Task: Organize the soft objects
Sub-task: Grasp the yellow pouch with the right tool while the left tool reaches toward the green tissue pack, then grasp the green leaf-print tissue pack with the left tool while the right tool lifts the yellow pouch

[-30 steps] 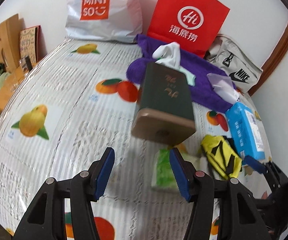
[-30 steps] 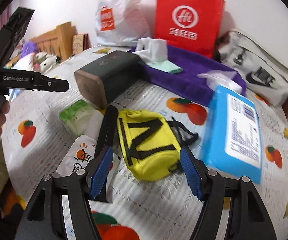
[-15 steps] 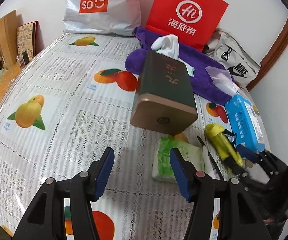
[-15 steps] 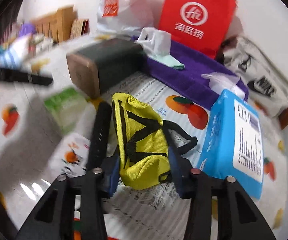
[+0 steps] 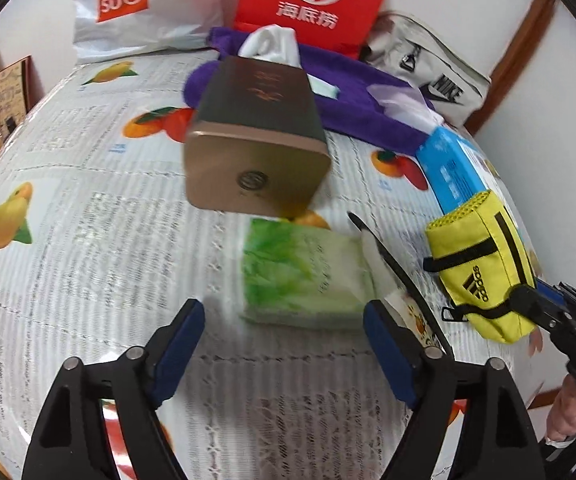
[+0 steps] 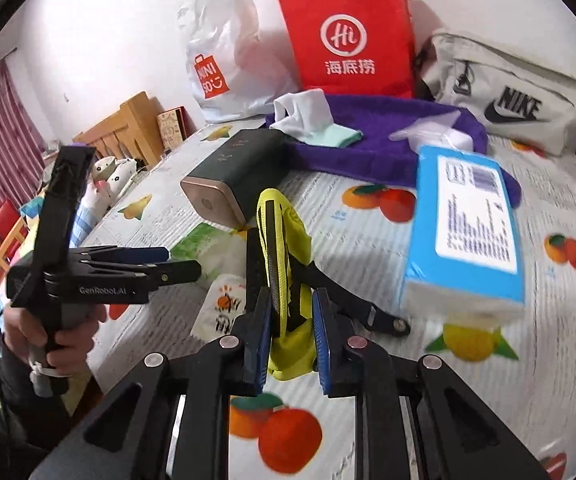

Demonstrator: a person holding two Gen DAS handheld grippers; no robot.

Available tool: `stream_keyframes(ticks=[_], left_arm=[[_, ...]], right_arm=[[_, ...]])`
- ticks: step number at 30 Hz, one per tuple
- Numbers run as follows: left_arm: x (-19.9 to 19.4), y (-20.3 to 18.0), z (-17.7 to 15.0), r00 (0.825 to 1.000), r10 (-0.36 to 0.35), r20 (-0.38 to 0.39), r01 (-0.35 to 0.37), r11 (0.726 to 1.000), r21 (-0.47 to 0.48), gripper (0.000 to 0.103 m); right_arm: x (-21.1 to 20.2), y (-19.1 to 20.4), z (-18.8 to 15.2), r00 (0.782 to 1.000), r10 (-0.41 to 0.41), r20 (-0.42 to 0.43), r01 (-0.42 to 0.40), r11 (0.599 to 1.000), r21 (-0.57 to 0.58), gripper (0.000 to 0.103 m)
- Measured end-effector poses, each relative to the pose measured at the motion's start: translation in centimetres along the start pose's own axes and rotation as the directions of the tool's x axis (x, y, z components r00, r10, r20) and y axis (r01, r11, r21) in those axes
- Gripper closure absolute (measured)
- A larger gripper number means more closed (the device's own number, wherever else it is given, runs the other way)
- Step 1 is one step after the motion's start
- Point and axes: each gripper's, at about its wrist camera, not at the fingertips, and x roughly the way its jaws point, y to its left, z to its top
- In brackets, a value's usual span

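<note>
Right hand-held gripper (image 6: 290, 334) clenches yellow pouch (image 6: 284, 280) | left hand-held gripper (image 5: 284, 344) released over green tissue pack (image 5: 304, 276) | risk: squashy pouch slipping free

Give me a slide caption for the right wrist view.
Right gripper squeezes a yellow pouch above the fruit-print tablecloth.
</note>
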Motion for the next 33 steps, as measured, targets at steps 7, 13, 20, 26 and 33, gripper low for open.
stream_keyframes(ticks=[7,13,20,26,33], left_arm=[[0.8,-1.4,0.4,1.0,0.03,-0.001,-0.03,0.998,0.05,0.019],[2.0,-2.5,1.1,0.993,0.116,0.006,-0.116,0.988,0.099,0.018],[1.4,-1.3,1.0,0.992,0.114,0.058,-0.118,0.991,0.063,0.032],[0.3,0.6,0.2,0.991,0.116,0.07,-0.116,0.993,-0.004,0.032],[-0.2,0.6,-0.7,0.99,0.122,0.068,-0.12,0.993,-0.021,0.032]], right_arm=[[0.0,-0.4,-1.9,0.999,-0.03,-0.024,0.031,0.999,0.021,0.076],[1.5,-0.3,-1.9,0.997,-0.068,-0.023,0.068,0.998,-0.006,0.069],[1.0,1.0,-2.5,1.0,-0.017,-0.013,0.016,0.997,-0.074,0.081],[-1.5,-0.1,-3.7,1.0,-0.011,0.015,0.011,1.0,-0.02,0.082],[-2.8,-1.6,-5.1,1.0,-0.02,0.022,0.019,0.999,0.039,0.082]])
